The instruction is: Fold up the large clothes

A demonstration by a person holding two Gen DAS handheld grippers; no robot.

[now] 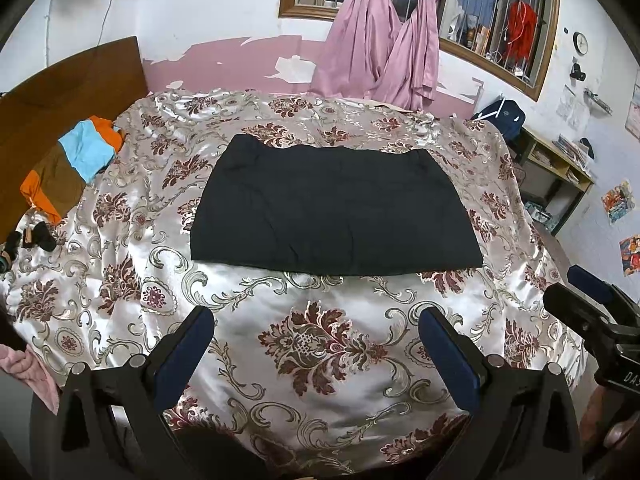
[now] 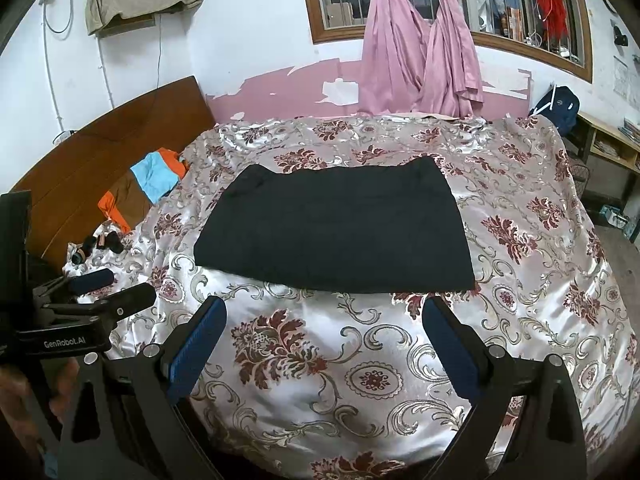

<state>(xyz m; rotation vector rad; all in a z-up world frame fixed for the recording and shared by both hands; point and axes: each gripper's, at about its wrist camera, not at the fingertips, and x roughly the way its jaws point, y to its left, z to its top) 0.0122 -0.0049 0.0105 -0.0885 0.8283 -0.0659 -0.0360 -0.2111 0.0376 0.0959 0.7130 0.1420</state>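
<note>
Lying flat at the centre of both frames, the dark garment [image 1: 336,208] rests on the bedspread [image 1: 320,360], its long axis running left to right, its near hem straight ahead of both grippers. The left gripper [image 1: 316,320] and right gripper [image 2: 324,312] are wide open, holding nothing; neither looks clearly nearer. The fabric looks matte, soft and squared against the glossy floral satin.

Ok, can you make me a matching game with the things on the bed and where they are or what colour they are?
Things:
1. black garment
2. orange, blue and brown cloth
3. pink curtains
4. left gripper

Matches:
A. knotted at the window
B. open, holding nothing
C. flat in the middle of the bedspread
D. bunched near the wooden headboard

Pairs: 1-C, 2-D, 3-A, 4-B
</note>
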